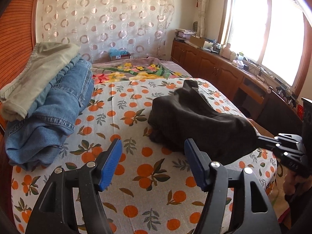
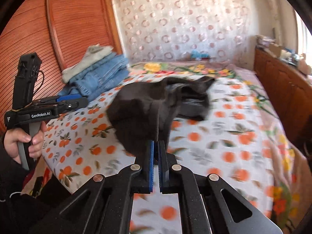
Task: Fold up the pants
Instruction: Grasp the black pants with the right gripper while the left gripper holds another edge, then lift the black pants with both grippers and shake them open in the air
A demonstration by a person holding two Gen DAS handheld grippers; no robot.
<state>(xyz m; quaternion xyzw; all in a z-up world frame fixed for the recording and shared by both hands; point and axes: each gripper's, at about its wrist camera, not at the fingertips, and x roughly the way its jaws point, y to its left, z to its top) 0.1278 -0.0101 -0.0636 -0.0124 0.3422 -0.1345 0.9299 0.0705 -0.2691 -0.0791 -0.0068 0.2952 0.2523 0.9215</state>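
Judging from the bed, folding was partly done: blue jeans (image 1: 54, 105) and a pale pair (image 1: 37, 72) sat stacked by the headboard, while the dark pants (image 1: 197, 120) lay bunched on the orange-print sheet (image 1: 136, 175), not yet flat. The right gripper (image 2: 155, 150) was clamped on their near edge, lifting it; the left gripper (image 1: 153, 150) hung open and empty beside them.

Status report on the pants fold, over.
Right tongs shut on dark pants, lifting an edge. Left tongs open, empty. Folded stack sits clear.
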